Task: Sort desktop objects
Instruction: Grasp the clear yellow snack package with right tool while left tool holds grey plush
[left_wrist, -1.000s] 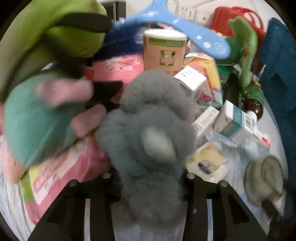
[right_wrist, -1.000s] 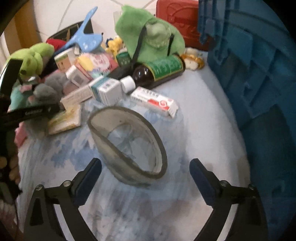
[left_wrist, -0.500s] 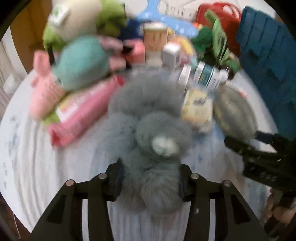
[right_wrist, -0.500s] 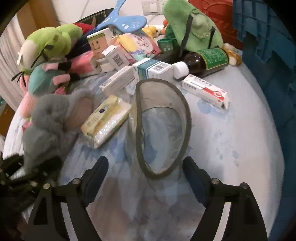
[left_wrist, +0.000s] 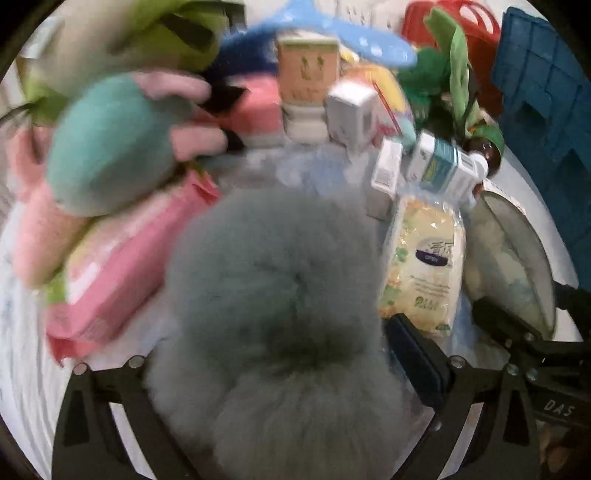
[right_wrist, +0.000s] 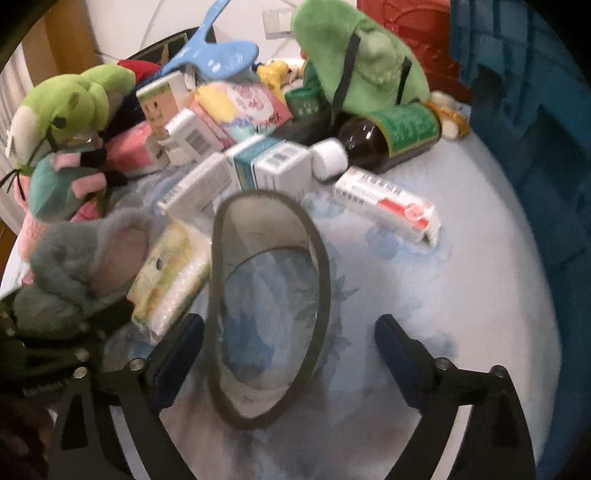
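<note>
Left wrist: left gripper (left_wrist: 273, 373) jaws just opened wide, grey plush (left_wrist: 273, 295) between | right gripper (right_wrist: 288, 354) wide, straddling mesh ring (right_wrist: 269, 306) | wipes pack (right_wrist: 170, 280) at 10 o'clock.

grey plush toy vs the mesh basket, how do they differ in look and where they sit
The grey plush toy is solid, fluffy and opaque; the mesh basket is see-through, dark-rimmed and empty. The plush lies at the left gripper, whose jaws have just opened and stand wide around it; the basket sits between the open right gripper fingers. The plush sits left of the wipes pack, the basket right. Both rest on the tablecloth.
</note>
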